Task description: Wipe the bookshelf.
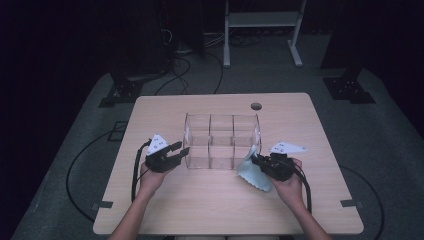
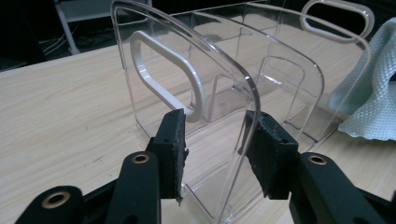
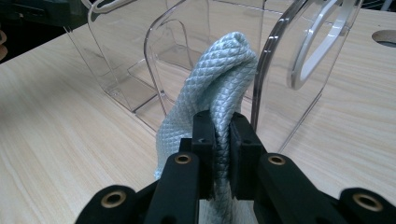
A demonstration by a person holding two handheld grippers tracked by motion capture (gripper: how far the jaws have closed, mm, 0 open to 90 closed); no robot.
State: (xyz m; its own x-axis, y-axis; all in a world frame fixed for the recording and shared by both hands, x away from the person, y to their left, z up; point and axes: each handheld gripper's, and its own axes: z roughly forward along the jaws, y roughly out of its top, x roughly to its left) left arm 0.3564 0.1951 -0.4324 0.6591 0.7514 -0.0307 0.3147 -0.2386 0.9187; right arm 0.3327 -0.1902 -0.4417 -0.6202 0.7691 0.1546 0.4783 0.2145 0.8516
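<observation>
A clear plastic organizer [image 1: 222, 142] with three compartments and a white handle slot at each end stands mid-table. My left gripper [image 1: 182, 149] is at its left end; in the left gripper view the gripper [image 2: 217, 140] has its jaws astride the organizer's [image 2: 196, 70] near corner, pads pressed on the plastic. My right gripper [image 1: 256, 160] is shut on a pale blue textured cloth [image 1: 252, 175] at the organizer's front right corner. In the right gripper view the gripper [image 3: 222, 135] pinches the cloth [image 3: 219, 74], which rises against the clear wall [image 3: 135, 56].
The wooden table [image 1: 200, 210] has a round cable hole [image 1: 256, 106] at the back. Behind it on the floor stand a white frame [image 1: 260, 20], dark stands and cables. Bare tabletop lies in front of the organizer and on both sides.
</observation>
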